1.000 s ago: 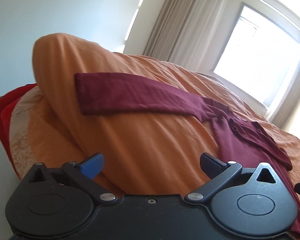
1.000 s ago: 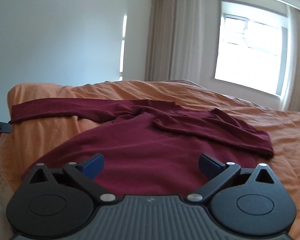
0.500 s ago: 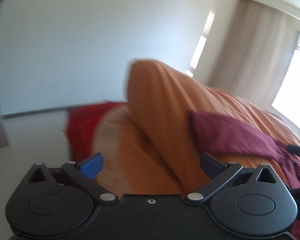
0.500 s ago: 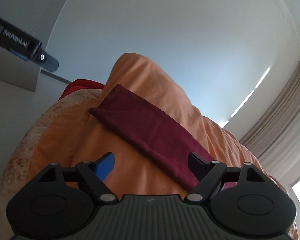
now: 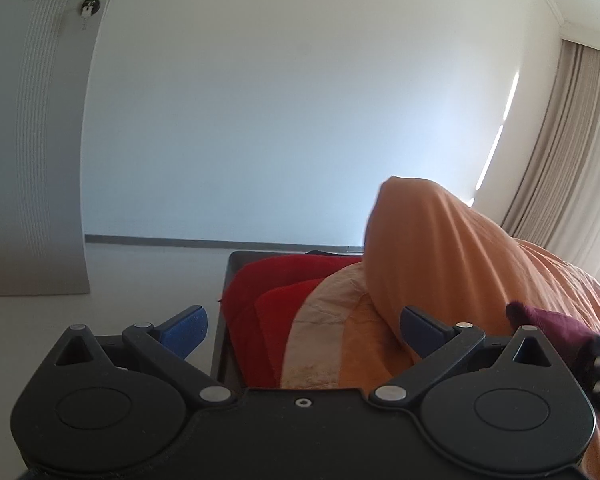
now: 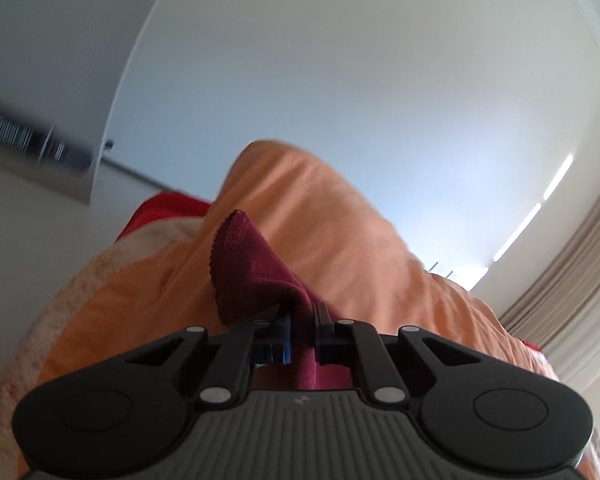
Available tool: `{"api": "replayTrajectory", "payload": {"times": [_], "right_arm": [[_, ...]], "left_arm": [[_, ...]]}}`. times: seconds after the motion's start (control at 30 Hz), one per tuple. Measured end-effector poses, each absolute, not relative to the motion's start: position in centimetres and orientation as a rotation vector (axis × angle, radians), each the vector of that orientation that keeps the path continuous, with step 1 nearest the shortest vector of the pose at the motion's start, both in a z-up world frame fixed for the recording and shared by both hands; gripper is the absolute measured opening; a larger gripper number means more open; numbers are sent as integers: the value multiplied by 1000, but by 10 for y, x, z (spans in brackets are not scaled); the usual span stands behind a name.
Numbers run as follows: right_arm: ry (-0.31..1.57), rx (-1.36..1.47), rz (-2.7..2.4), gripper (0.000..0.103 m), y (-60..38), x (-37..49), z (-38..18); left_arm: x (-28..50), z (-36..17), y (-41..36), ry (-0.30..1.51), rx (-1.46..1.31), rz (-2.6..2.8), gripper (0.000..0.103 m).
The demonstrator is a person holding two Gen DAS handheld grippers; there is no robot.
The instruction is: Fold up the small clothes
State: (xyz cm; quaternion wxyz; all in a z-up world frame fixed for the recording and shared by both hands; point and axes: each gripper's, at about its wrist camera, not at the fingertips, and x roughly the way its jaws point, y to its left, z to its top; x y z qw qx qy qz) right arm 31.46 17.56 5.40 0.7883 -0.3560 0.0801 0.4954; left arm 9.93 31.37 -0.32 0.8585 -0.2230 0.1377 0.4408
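R tool (image 6: pixel 302 330) clamped on maroon sleeve cuff (image 6: pixel 248 264), L tool (image 5: pixel 302 324) apart w/ nothing in it: sleeve-fold step, next prob carry cuff inward across shirt.

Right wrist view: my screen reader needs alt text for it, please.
The right gripper is shut on a maroon sleeve, cuff sticking up, above an orange bedspread. A white wall fills the background.

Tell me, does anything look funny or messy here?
Nothing looks broken or spilled. The right tongs pinch the dark red sleeve, bunching it over the orange bedspread. The left tongs are open, holding nothing.
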Motion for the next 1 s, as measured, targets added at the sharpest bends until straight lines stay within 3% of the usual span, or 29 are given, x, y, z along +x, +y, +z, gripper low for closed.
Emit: {"api": "replayTrajectory", "payload": {"times": [0.23, 0.47, 0.73, 1.0], "right_arm": [[172, -538, 951, 10, 130, 378, 163], [172, -489, 850, 10, 94, 432, 232], [178, -481, 822, 10, 74, 467, 246], [116, -432, 778, 2, 43, 480, 245]], "left_arm": [[159, 4, 272, 279, -440, 765, 102], [252, 33, 209, 280, -403, 419, 102], [385, 51, 137, 377, -322, 72, 102], [465, 32, 99, 461, -193, 78, 100]]}}
